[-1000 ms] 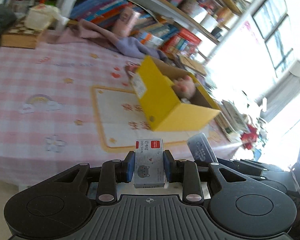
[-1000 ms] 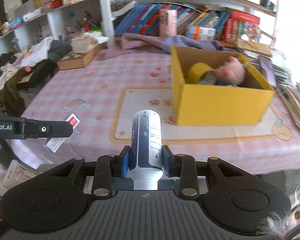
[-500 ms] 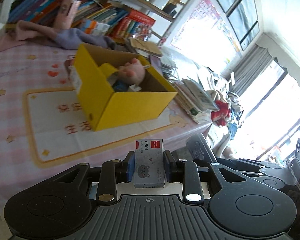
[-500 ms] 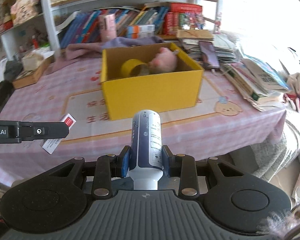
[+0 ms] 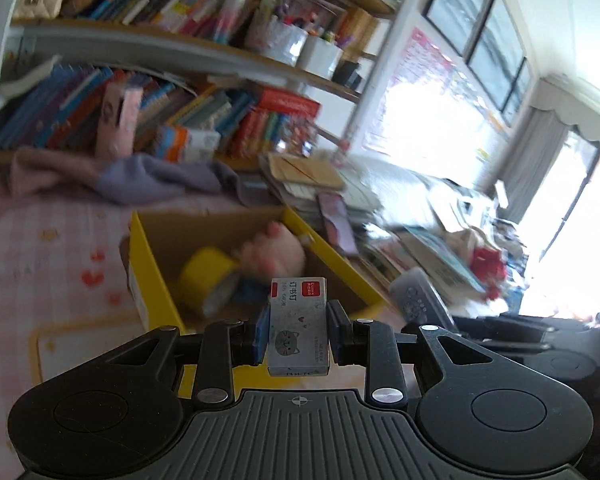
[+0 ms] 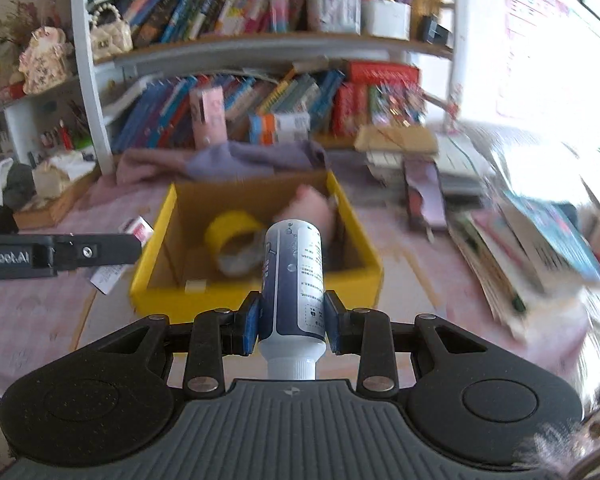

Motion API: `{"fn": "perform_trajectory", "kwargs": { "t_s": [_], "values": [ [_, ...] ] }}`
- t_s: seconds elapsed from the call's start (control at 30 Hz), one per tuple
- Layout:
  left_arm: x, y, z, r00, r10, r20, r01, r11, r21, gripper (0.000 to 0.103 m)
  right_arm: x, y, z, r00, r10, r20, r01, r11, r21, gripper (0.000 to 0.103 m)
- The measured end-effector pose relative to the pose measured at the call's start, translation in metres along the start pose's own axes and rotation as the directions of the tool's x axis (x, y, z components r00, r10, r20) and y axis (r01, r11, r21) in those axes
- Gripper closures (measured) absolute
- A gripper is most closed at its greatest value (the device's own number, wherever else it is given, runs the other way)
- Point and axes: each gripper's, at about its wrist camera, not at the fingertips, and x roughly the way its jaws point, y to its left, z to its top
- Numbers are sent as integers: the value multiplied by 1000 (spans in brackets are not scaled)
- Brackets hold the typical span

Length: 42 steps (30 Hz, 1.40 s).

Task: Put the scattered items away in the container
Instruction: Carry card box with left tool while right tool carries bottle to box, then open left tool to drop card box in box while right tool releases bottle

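Observation:
My left gripper (image 5: 299,330) is shut on a small grey staple box (image 5: 299,326) with a red label and a cat drawing, held just before the near edge of the open yellow cardboard box (image 5: 150,276). My right gripper (image 6: 292,320) is shut on a blue and white bottle (image 6: 294,280), cap toward me, in front of the same yellow box (image 6: 256,300). Inside the box lie a yellow tape roll (image 6: 232,232) and a pink plush toy (image 6: 312,208). The left gripper's arm (image 6: 60,254) shows at the left of the right wrist view.
The box stands on a pink checked tablecloth (image 6: 40,312) with a placemat (image 5: 76,348). A purple cloth (image 6: 252,158) and bookshelves (image 6: 260,92) lie behind it. Stacked books and papers (image 6: 520,232) crowd the right side. A wooden tray (image 6: 56,204) sits far left.
Both grippers have moved forward and up toward the yellow box, which now fills the middle of both views with its inside visible. Both still hold their items.

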Motion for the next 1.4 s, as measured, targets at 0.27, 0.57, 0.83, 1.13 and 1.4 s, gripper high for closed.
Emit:
{"fn": "perform_trajectory", "kwargs": {
  "t_s": [0.27, 0.57, 0.83, 1.13, 1.4],
  "values": [
    [79, -4, 19, 970, 242, -34, -240, 970, 36, 75, 88, -21, 43, 988, 153, 4, -151, 979, -136, 72],
    [133, -3, 0, 896, 413, -162, -396, 909, 126, 75, 161, -21, 29, 937, 294, -187, -333, 912, -238, 72],
    [154, -9, 0, 848, 499, -180, -465, 862, 202, 74, 189, -22, 24, 891, 340, -300, -422, 864, -274, 72],
    [167, -10, 1, 836, 509, -206, -474, 858, 197, 73, 199, -32, 21, 869, 364, -335, -458, 849, -263, 72],
    [155, -18, 7, 838, 529, -131, -507, 845, 172, 44, 191, -37, 24, 864, 411, -293, -481, 845, -233, 65]
  ]
}}
